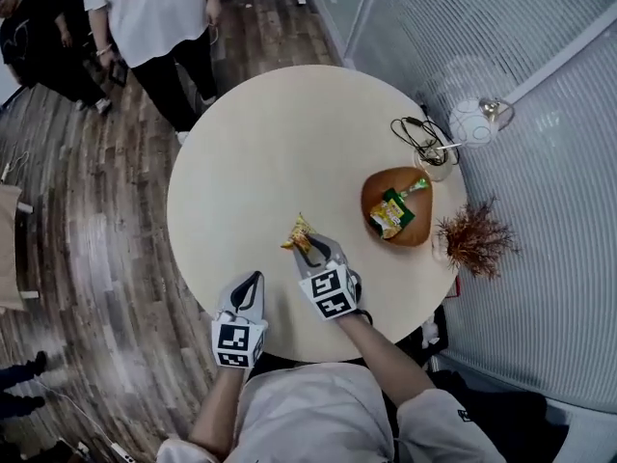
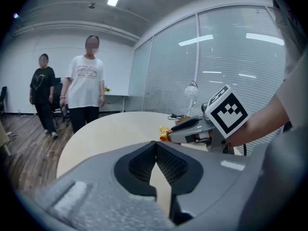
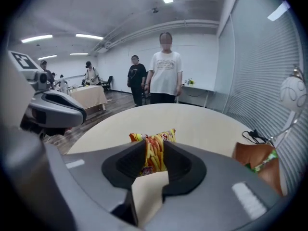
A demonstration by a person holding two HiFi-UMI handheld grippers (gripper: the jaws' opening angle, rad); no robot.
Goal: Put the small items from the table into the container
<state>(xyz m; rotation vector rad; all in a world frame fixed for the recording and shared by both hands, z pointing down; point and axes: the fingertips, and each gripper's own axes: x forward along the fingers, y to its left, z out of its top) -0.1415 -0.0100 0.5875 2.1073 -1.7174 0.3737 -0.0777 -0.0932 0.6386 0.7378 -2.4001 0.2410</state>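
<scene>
While my right gripper (image 3: 154,147) is clenched on the snack packet (image 3: 153,137), both pads press its sides and its yellow-and-orange top, printed with fries, sticks out past my fingertips. From the head view, that packet sits over the near part of the round table (image 1: 280,143), a little right of the middle and well short of the container (image 1: 372,193). The container is a brown bowl close to the table's right edge, and a green-and-yellow packet (image 1: 393,212) already lies in it. My left gripper (image 2: 156,146) hangs at the table's near edge, just left of the right one, its jaws closed tip to tip with nothing between them. At the right edge beyond the bowl stand a clear glass (image 1: 434,165) and a tangle of black cable (image 1: 415,135); a dried reddish plant (image 1: 474,239) sits just off that edge. Two people (image 3: 156,69) stand past the far edge.
</scene>
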